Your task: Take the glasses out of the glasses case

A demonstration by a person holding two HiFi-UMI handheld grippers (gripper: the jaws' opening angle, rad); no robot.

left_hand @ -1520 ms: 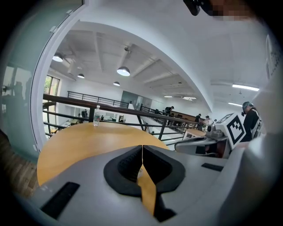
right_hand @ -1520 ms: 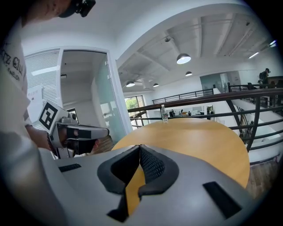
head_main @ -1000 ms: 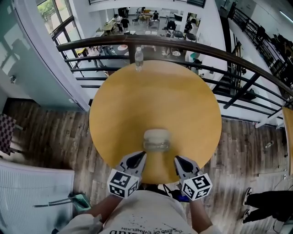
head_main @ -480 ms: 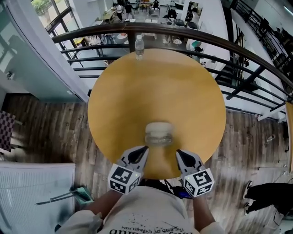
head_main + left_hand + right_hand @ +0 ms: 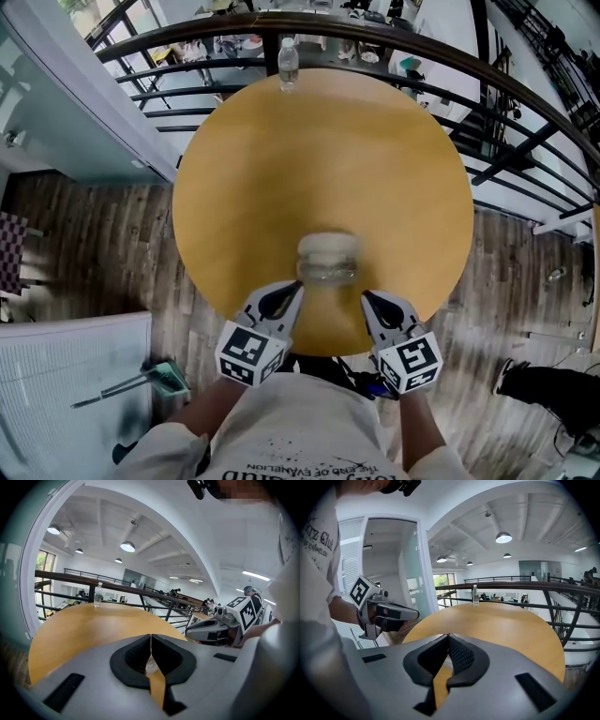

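A pale, partly clear glasses case [image 5: 327, 259] lies closed on the round wooden table [image 5: 319, 159], near its front edge. My left gripper [image 5: 289, 292] sits just left of the case and my right gripper [image 5: 373, 300] just right of it, both a little short of it. In the left gripper view the jaws [image 5: 150, 638] meet at their tips with nothing held. The right gripper view shows the same: jaws [image 5: 448, 638] closed and empty. No glasses are visible.
A clear water bottle [image 5: 288, 64] stands at the table's far edge, also seen as the bottle [image 5: 98, 595] and the bottle [image 5: 475, 595]. A dark railing [image 5: 394, 42] curves behind the table. Wood floor lies below, with a dustpan [image 5: 164, 380] at the lower left.
The head view has tilted, so the table and case sit higher in the frame. Both grippers stay shut on either side of the case; the case has not moved.
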